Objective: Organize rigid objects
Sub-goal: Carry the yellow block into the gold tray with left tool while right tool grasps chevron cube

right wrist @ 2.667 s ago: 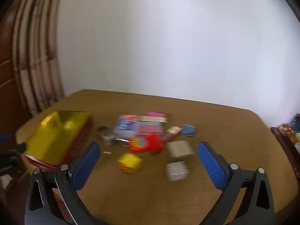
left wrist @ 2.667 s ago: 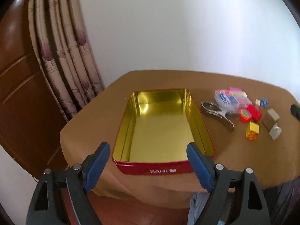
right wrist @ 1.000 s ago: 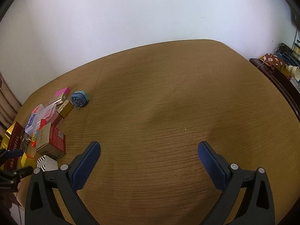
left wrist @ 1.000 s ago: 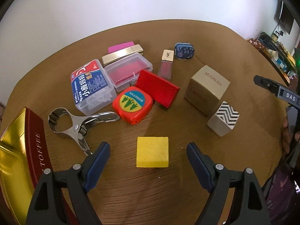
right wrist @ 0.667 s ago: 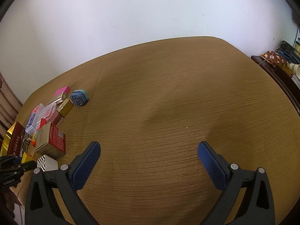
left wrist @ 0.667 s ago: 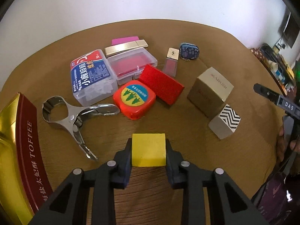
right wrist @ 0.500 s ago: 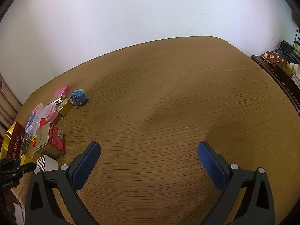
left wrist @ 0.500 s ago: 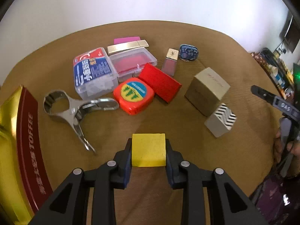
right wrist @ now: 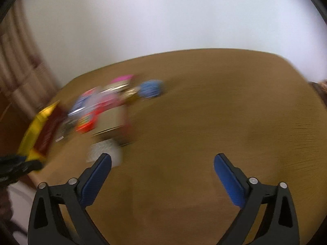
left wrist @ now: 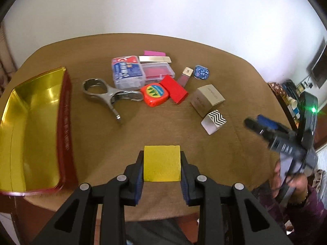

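Observation:
My left gripper [left wrist: 162, 164] is shut on a yellow cube [left wrist: 162, 163] and holds it above the brown table's near edge. The open red tin with a gold inside [left wrist: 30, 126] lies to its left. Beyond lie a metal punch [left wrist: 106, 95], a clear blue-label box [left wrist: 126, 74], a round red tape measure [left wrist: 156, 94], a flat red box [left wrist: 173, 88], a beige box [left wrist: 207, 100] and a zigzag-patterned cube [left wrist: 213, 121]. My right gripper [right wrist: 162, 161] is open and empty over bare table; it also shows at the right of the left wrist view [left wrist: 265, 127]. The right wrist view is motion-blurred.
A clear box with red contents [left wrist: 158, 72], a gold bar [left wrist: 154, 59], a pink pad [left wrist: 154, 52], a small bottle [left wrist: 186, 74] and a blue pouch [left wrist: 201, 72] lie at the back. A curtain [right wrist: 18, 77] hangs left. A shelf with clutter [left wrist: 290, 100] stands right.
My left gripper shut on the yellow cube, lifted it and drew back toward the tin. My right gripper has swung left toward the objects, blurring its view.

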A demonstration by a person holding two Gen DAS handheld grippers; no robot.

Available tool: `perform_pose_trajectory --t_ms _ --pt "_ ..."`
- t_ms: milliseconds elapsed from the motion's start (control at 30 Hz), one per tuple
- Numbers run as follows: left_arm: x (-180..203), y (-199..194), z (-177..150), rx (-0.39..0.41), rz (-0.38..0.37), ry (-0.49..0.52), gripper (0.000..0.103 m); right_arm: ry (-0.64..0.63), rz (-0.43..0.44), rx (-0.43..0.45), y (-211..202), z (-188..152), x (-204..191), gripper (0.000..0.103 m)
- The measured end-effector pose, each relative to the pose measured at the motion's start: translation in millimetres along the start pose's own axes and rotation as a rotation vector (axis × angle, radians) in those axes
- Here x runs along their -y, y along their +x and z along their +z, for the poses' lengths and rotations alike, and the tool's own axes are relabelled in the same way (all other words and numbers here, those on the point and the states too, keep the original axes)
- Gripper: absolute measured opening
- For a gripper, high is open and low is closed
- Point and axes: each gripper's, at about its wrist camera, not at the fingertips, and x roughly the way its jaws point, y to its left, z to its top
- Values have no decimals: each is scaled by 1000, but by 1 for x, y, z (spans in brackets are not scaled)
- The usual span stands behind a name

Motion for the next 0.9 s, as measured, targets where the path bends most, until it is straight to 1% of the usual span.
perform_pose_trajectory --t_ms 67,100,133,167,200,233,300,400,467,500,533,567,600,667,733,800,900 --pt "-7 -9 -5 6 0 -26 30 -59 22 -14 4 -1 -26 94" --pt "-11 -13 -6 9 -1 -36 30 -73 29 -22 7 -1 -36 89" --pt "-17 -17 -8 12 -2 -49 30 -80 30 -32 11 0 -40 82" --pt "-23 -22 -10 16 -4 -61 30 -88 35 -47 17 0 -45 76" --pt "-28 -26 -12 26 -2 -73 30 -92 34 -65 24 2 -48 65" --pt "-32 -31 -14 36 4 -84 30 -91 25 -80 30 3 -50 59" --pt "-39 -40 -17 49 18 -97 30 -87 16 -102 40 5 -50 59" --pt "-54 -56 -17 74 31 -124 30 -92 -8 -110 49 5 -51 59" --pt "-65 -65 -15 87 50 -139 30 -94 -10 -123 56 8 -54 54" --pt "-71 -69 -14 92 61 -146 30 -99 -10 -128 59 8 -56 45" --pt "-77 -72 -12 95 68 -151 30 -103 -8 -139 59 8 -54 30" --pt "-84 -76 -10 99 82 -161 30 -105 -2 -162 62 7 -53 28" --pt "-91 -79 -8 101 99 -171 30 -103 -2 -165 63 7 -53 28" --pt "-104 -80 -2 100 126 -184 30 -103 2 -157 61 6 -54 28" --pt "-120 -80 7 93 173 -197 30 -100 10 -148 57 4 -53 28" --pt "-138 -76 20 82 203 -208 30 -118 15 -134 56 1 -53 28" --pt "-170 -59 42 33 265 -268 30 -140 8 -106 54 -4 -51 28"
